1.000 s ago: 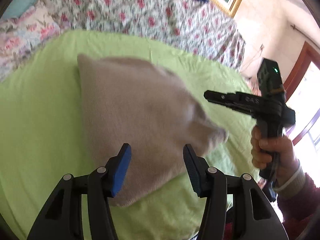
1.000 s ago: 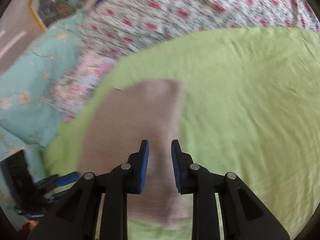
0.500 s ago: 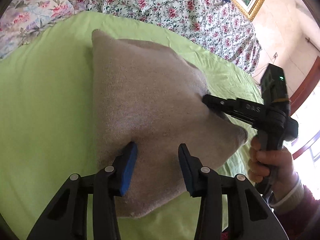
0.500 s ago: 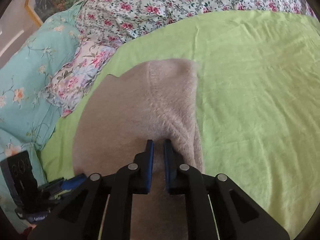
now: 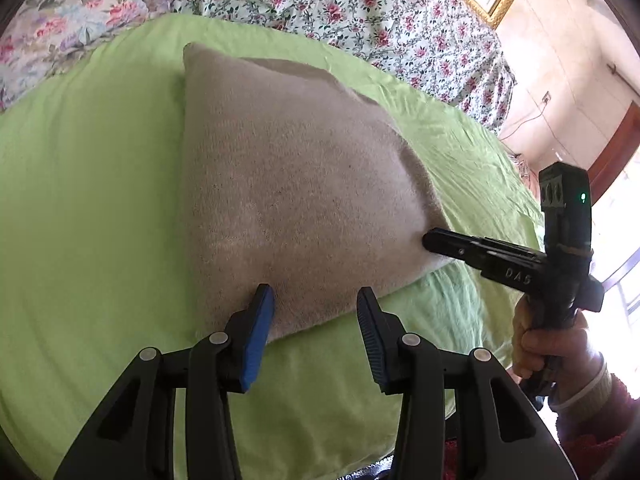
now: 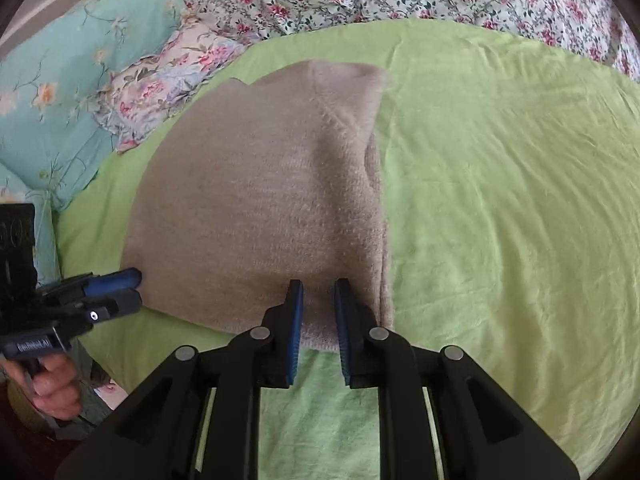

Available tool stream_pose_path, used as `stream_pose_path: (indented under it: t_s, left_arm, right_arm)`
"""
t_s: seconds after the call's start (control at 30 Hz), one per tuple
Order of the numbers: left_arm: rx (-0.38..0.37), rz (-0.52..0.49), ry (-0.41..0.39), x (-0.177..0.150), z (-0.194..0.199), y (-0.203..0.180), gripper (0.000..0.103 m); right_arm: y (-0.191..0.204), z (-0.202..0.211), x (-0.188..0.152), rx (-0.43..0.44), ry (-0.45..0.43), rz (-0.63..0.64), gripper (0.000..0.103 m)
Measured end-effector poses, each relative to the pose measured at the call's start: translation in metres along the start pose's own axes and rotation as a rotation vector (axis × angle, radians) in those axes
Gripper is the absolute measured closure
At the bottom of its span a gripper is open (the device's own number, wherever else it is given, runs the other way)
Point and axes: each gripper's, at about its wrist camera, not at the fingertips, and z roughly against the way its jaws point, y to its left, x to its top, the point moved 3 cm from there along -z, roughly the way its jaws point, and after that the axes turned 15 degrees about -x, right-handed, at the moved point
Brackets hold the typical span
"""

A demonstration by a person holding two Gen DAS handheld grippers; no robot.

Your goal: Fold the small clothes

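Left wrist view: The fuzzy tan cloth (image 5: 288, 184) lies flat in the middle of the green sheet (image 5: 80, 200). The left claw (image 5: 316, 300) comes in from 6 o'clock. Its jaws have just been closing. Now they sit partly apart, with the near edge of the cloth between the tips, but they do not squeeze it. The right claw (image 5: 430, 240) pokes in from 3 o'clock. Its tip is on the cloth's right corner. A hand (image 5: 556, 344) holds it at 4 o'clock. A flowery blanket (image 5: 320, 0) is at 12 o'clock.

Right wrist view: The tan cloth (image 6: 260, 208) fills the middle and the 9 o'clock side of the green sheet (image 6: 500, 200). The right claw (image 6: 318, 292) at 6 o'clock is almost closed. Its jaws have just been closing, then let out a tiny bit. A little bit of cloth is pinched between the pads. The left claw (image 6: 132, 288) waits at 8 o'clock by the cloth's edge. A teal pillow (image 6: 60, 80) is at 10 o'clock.

The cloth looks soft, light and floppy. It will sag if lifted, so I think the two near corners are the best spots to grab. I see no box or basket.
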Motion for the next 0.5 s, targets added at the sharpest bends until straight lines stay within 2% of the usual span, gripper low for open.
stream_pose_path:
  t_s: [0.5]
  left_arm:
    - [0.032, 0.005, 0.013, -0.0037, 0.004, -0.0011, 0.059]
  right_arm:
    - [-0.0033, 0.0045, -0.0055, -0.01, 0.019, -0.016, 0.086]
